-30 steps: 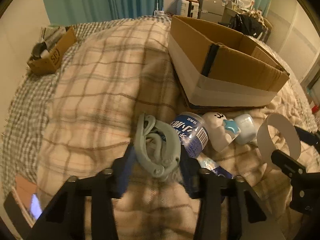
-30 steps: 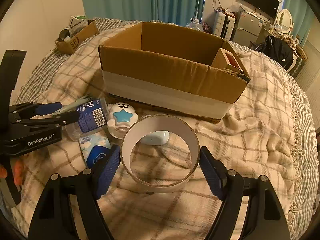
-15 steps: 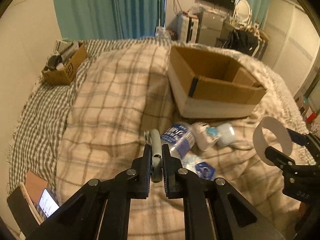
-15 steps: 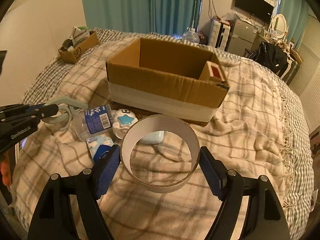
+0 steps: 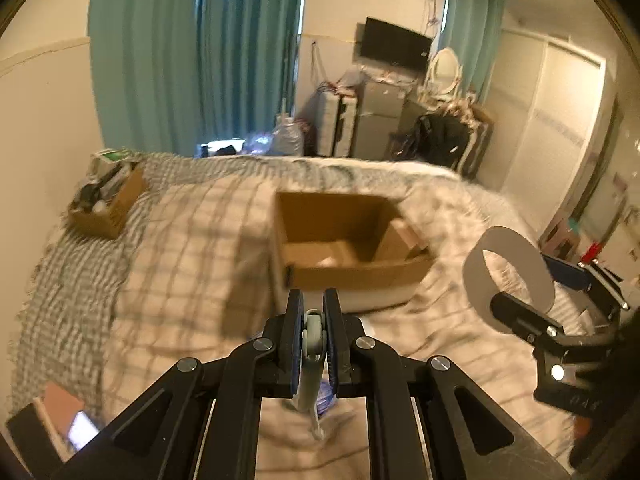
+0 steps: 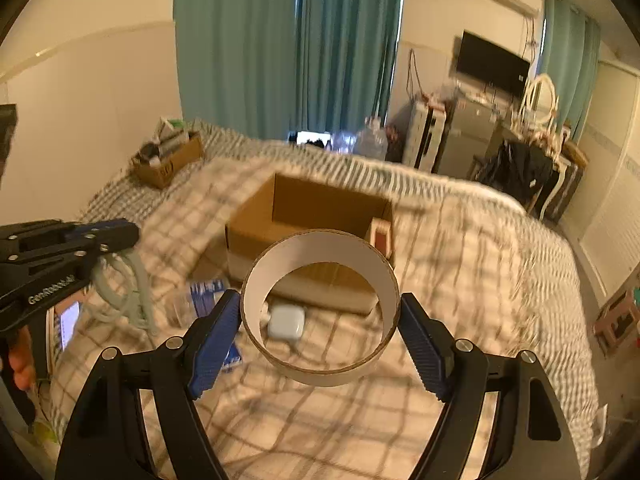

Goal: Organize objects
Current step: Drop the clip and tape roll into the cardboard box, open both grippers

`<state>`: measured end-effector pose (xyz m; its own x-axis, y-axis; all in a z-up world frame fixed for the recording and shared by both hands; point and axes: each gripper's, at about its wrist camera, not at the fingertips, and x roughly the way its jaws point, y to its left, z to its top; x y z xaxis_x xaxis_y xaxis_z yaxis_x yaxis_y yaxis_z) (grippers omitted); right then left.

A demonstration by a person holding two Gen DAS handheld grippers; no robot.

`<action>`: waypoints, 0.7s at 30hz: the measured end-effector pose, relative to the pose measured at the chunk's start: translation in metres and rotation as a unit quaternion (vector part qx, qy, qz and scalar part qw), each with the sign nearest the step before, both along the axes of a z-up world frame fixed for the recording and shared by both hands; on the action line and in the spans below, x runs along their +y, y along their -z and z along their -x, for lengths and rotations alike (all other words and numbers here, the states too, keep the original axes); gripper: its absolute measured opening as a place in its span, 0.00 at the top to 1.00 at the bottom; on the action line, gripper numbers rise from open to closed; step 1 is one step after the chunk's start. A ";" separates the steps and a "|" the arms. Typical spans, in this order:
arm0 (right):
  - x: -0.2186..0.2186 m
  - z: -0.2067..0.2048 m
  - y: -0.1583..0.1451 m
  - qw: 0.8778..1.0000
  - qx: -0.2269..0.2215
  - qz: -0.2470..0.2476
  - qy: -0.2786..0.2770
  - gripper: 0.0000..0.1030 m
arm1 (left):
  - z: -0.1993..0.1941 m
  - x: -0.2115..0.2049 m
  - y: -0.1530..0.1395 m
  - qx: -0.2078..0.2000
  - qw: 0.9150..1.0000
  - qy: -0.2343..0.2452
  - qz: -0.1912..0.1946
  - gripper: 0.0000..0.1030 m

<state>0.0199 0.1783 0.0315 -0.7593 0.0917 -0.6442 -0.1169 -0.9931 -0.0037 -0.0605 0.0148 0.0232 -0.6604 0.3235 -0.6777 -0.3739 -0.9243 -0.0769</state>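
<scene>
My left gripper is clamped tight on the grey-green clip, which stands edge-on between the two pads and hangs down toward 6 o'clock, clear of the plaid blanket. Straight ahead at 12 o'clock sits the open cardboard box. My right gripper holds the white cardboard ring squeezed between its blue pads, one at 9 and one at 3 o'clock, the ring's opening facing the camera, raised above the bed. Through the ring I see a pale blue case on the blanket; the box lies beyond at 12 o'clock. A blue-labelled bottle, blurred, lies at 10 o'clock.
</scene>
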 end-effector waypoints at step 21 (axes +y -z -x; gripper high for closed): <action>0.081 0.178 0.011 1.000 -0.022 0.002 0.006 0.24 | 0.176 0.100 0.002 -0.002 1.000 0.026 0.017 0.90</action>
<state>-0.1576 0.2591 0.0202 -0.7288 0.0972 -0.6778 -0.1276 -0.9918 -0.0051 -0.2364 0.1147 0.0212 -0.6399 0.3340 -0.6920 -0.4209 -0.9058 -0.0480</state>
